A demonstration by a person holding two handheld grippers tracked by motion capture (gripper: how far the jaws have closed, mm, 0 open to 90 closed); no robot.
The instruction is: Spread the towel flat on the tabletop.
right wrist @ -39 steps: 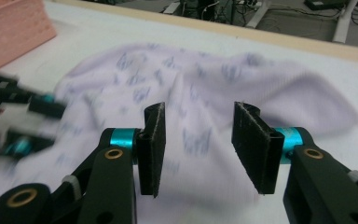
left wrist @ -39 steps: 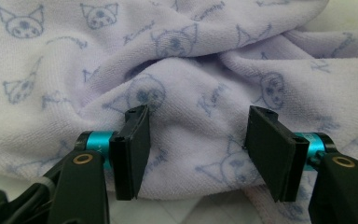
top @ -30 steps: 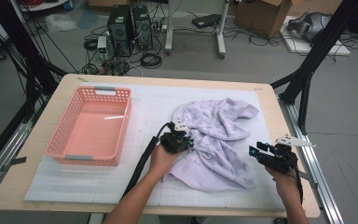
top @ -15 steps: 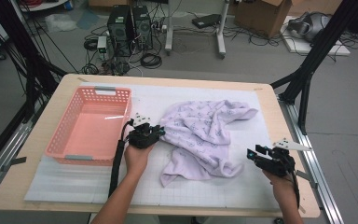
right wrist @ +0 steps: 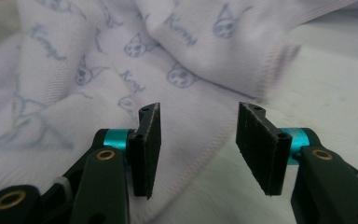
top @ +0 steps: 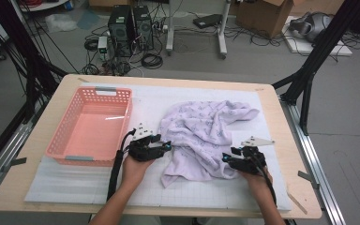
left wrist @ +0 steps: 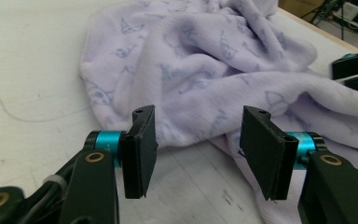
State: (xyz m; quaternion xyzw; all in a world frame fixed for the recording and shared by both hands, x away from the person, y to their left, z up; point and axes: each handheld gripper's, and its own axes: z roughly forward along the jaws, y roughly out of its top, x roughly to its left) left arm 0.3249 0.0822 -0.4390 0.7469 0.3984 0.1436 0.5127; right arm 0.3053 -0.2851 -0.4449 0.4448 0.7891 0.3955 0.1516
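— Dragged leftward, that lilac cloth (top: 206, 136) has been, and the left gripper (top: 165, 146) has just been opening its jaws; nothing sits between them now.

— So it let go?

— Looks released, yes. The cloth's left edge lies just beyond it, near the pink basket (top: 61, 152).

— And the right gripper (top: 226, 159)?

— Jaws apart too, hovering at the near right hem, ready to pinch, I'd guess.
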